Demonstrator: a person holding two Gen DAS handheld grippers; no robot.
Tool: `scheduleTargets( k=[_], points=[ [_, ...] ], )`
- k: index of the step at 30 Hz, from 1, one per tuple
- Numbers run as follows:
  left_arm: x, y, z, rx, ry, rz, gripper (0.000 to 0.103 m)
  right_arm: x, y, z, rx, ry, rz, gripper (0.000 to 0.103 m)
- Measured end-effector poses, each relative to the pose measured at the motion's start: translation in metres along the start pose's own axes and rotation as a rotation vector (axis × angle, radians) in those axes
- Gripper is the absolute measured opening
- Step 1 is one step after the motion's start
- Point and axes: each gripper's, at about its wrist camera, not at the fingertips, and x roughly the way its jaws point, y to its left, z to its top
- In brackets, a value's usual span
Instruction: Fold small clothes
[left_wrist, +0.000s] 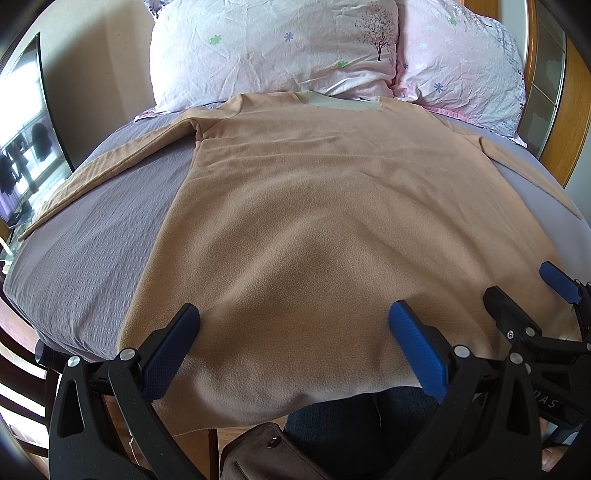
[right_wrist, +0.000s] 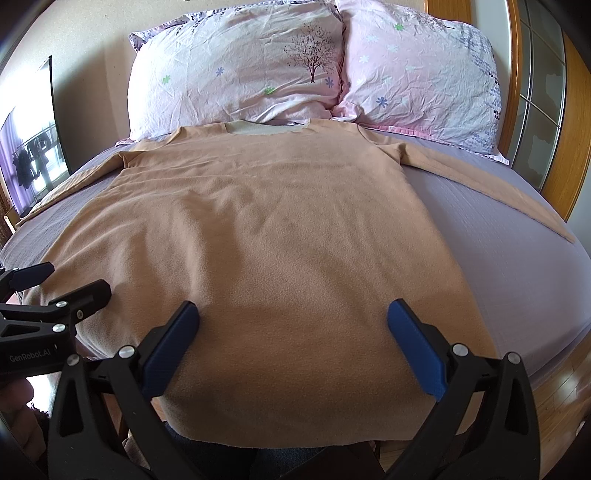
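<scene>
Looking at the tan fleece top (left_wrist: 314, 221) spread flat on the bed (left_wrist: 92, 240), neck toward 12 o'clock: soft, light, floppy (grab the hem corners). Left gripper (left_wrist: 293, 332) and right gripper (right_wrist: 293, 332) hover with fingers spread, holding nothing.

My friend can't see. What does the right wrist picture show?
A peach long-sleeved shirt lies flat on a purple bed, neck toward two pink pillows. The open right tongs hover above its hem, with the left tongs beside them.
</scene>
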Motion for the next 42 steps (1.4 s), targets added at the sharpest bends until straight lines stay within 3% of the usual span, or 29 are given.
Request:
scheduleTargets(
  k=[28, 31, 33, 35, 40, 42],
  points=[
    [0.001, 0.000, 0.001, 0.000, -0.005, 0.000, 0.102, -0.002, -0.003, 0.000, -0.002, -0.007, -0.001, 0.101],
    [-0.001, 0.001, 0.003, 0.003, -0.010, 0.001, 0.102, -0.002, -0.012, 0.006, 0.003, 0.005, 0.060, 0.101],
    [-0.003, 0.001, 0.002, 0.015, -0.028, 0.000, 0.102, -0.004, -0.043, 0.019, 0.100, -0.013, 0.137, 0.101],
    [-0.003, 0.000, 0.003, 0.026, -0.043, -0.010, 0.102, -0.004, -0.080, 0.034, 0.206, -0.038, 0.157, 0.101],
    [0.001, 0.015, 0.019, 0.001, -0.037, -0.093, 0.102, 0.002, -0.225, 0.081, 0.559, -0.097, 0.063, 0.100],
    [0.004, 0.028, 0.033, -0.046, -0.062, -0.166, 0.102, 0.010, -0.282, 0.090, 0.714, -0.109, 0.029, 0.089]
  ],
)
